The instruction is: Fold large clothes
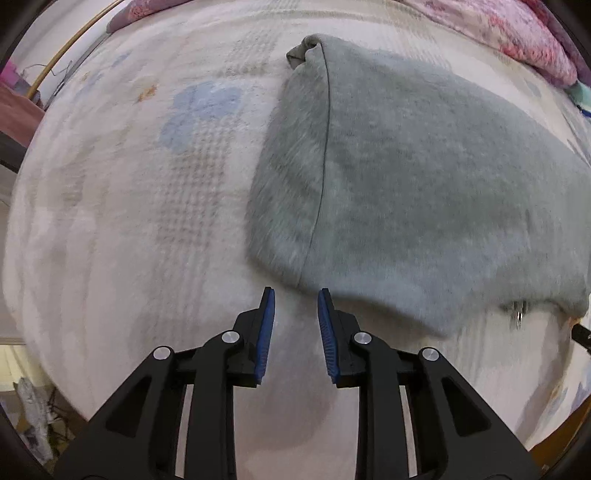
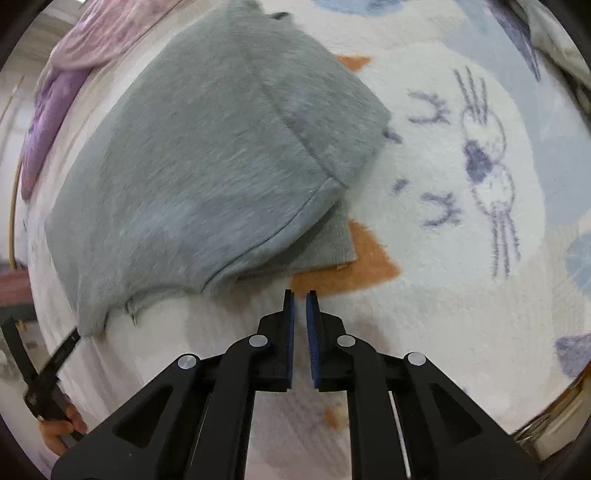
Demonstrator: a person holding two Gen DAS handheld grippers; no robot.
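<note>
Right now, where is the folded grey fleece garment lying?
The folded grey fleece garment lies on the white cartoon-print blanket, just ahead and left of the right gripper; in the left wrist view it lies ahead and right of the left gripper.

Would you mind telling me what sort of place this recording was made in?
Probably a bedroom: the grey garment lies folded on a fleecy cartoon-cat blanket, with pink floral bedding bunched along its edge.

Both tools have the same build. The left black plastic two-finger gripper (image 1: 296,295) has angular link arms with triangular cut-outs, round silver pivot pins (image 1: 231,336) and ribbed blue rubber pads (image 1: 266,332). The right black plastic two-finger gripper (image 2: 300,297) carries darker blue pads (image 2: 313,350) and similar silver pins.
</note>
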